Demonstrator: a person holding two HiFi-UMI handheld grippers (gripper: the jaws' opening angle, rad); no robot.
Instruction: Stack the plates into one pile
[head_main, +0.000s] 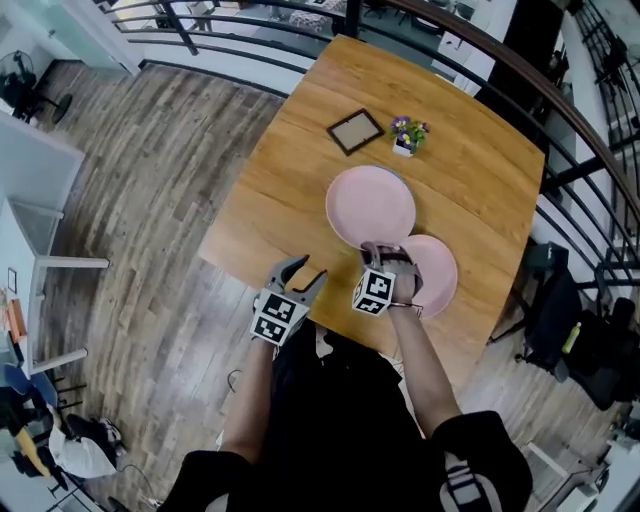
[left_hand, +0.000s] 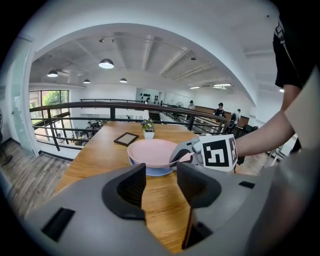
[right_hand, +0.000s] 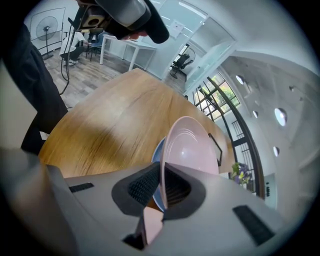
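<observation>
- Right gripper (head_main: 387, 257): jaws narrow, clamped on the near rim of a pink plate (head_main: 368, 203).
- The held plate is mid-table (head_main: 270, 200), directly above a blue plate (left_hand: 156, 171).
- Second pink plate (head_main: 438, 275) lies flat between 4 and 5 o'clock of the held one.
- Left gripper (head_main: 308, 268): jaws wide, nothing between them, at 7 o'clock near the table edge.
- Picture frame (head_main: 355, 131) at 12 o'clock, flower pot (head_main: 408, 136) at 1 o'clock.

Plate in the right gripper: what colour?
Pink; the plate shows best in the right gripper view.
</observation>
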